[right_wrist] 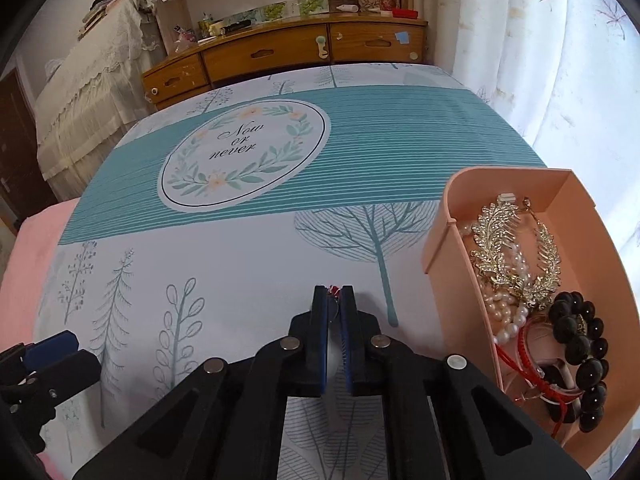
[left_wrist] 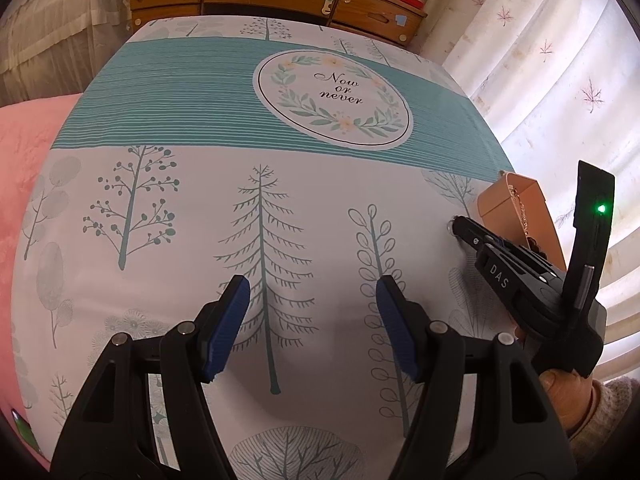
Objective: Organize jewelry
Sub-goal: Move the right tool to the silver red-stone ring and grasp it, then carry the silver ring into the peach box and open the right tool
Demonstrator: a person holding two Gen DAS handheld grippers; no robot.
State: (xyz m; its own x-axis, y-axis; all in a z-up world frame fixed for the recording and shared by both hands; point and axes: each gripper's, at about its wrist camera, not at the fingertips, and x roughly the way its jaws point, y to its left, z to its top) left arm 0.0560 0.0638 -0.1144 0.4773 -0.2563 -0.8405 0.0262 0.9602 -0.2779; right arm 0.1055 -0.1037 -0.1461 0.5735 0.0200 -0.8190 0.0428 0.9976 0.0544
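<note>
Bed covered by white-and-teal tree-print sheet point(right_wrist: 248, 264); wooden drawer chest point(right_wrist: 280, 56) at far end, pale curtain point(right_wrist: 540, 60) right. Peach plastic box point(right_wrist: 448, 256) near right holds gold leaf comb point(right_wrist: 500, 240), black bead bracelet point(right_wrist: 580, 340), pearls. My right gripper point(right_wrist: 334, 300) is clenched on a small red-and-silver trinket point(right_wrist: 333, 289); my left gripper point(left_wrist: 312, 292) is released.

**Legible Markings**

We read "Now or never" in script inside the round wreath emblem point(left_wrist: 333, 98) printed on the bed cover point(left_wrist: 180, 216). We read "DAS" in white letters on the body of the right tool point(left_wrist: 456, 229), seen from the left wrist.
</note>
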